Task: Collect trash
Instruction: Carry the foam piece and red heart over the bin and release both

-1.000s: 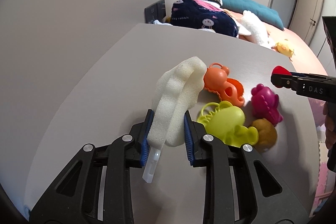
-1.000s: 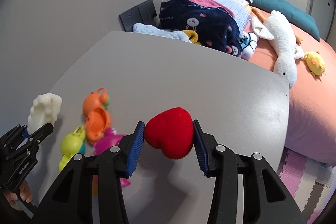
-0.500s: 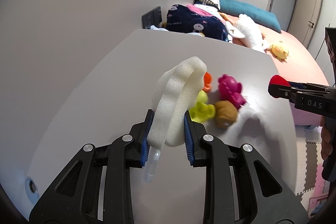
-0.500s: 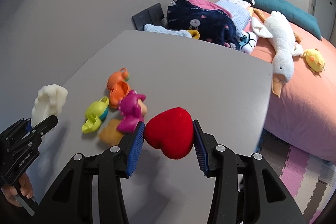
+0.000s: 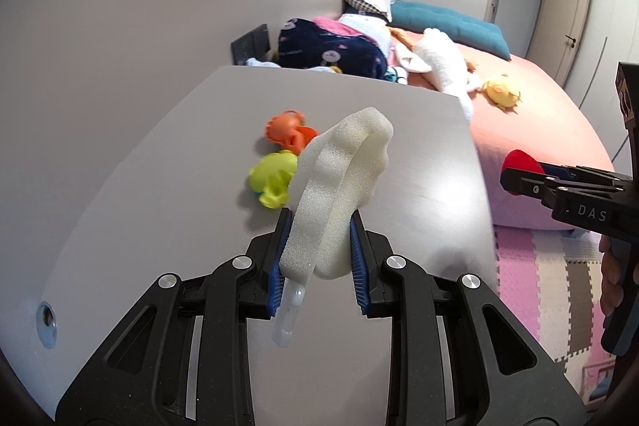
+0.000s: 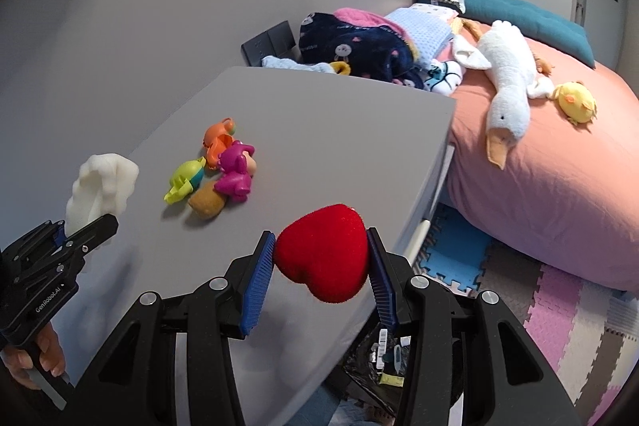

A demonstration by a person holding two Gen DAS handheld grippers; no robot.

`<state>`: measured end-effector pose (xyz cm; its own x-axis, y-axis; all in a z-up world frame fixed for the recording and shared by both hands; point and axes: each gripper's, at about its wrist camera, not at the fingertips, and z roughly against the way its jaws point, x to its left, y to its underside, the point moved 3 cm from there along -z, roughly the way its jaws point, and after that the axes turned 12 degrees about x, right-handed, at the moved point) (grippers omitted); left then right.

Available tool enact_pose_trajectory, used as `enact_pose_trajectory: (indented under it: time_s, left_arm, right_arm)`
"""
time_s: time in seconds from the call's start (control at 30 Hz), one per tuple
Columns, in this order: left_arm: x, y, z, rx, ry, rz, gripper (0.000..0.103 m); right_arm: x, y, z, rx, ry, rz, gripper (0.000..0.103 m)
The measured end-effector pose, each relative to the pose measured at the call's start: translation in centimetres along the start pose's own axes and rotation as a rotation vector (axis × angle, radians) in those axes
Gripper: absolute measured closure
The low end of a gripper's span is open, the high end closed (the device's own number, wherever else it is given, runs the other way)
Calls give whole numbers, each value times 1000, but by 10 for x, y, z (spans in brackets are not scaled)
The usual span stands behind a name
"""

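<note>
My left gripper is shut on a white foam piece, with a clear plastic tube hanging below it, held above the grey table. The foam also shows at the left of the right wrist view. My right gripper is shut on a red heart-shaped sponge, held above the table's near right edge. The red sponge shows at the right of the left wrist view. A black trash bag with scraps inside lies below the table edge, partly hidden by my right gripper.
Plastic toys sit mid-table: orange, green, magenta and a brown lump. A bed with a plush goose and blankets lies right. Foam mats cover the floor. A wall runs along the left.
Both grippers have pulled back and up from the table, still holding the foam and the red sponge. The toys now look farther away, and the trash bag has come into the right wrist view.
</note>
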<state>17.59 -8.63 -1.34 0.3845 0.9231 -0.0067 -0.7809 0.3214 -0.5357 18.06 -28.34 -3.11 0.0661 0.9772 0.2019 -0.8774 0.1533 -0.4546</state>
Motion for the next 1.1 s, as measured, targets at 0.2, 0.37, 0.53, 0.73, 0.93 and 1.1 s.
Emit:
enact_pose_trajectory:
  time_s: [0.2,0.37,0.53,0.73,0.93,1.1]
  left_arm:
    - [-30,6,-2,13,18,-26,76]
    - [-53,12,-2,16,47,-42,76]
    - [-71,17,-3,22,72,-64,76]
    - [-95,23,-2,28,98,-89,76]
    - [-125,28,-2,37,135,-133,76]
    - [-153,31,-3,46,158,-179,76]
  right_arm:
    - [-15,14,16,-19,9,-18,56]
    - [-27,25,26,-34,29,-31,56]
    - [-38,36,36,-44,44,-43,56]
    - [-52,46,44,-52,58,-64,56]
    - [-70,57,54,-66,75,-102,56]
    - [-88,64,65,-81,89,-137,56]
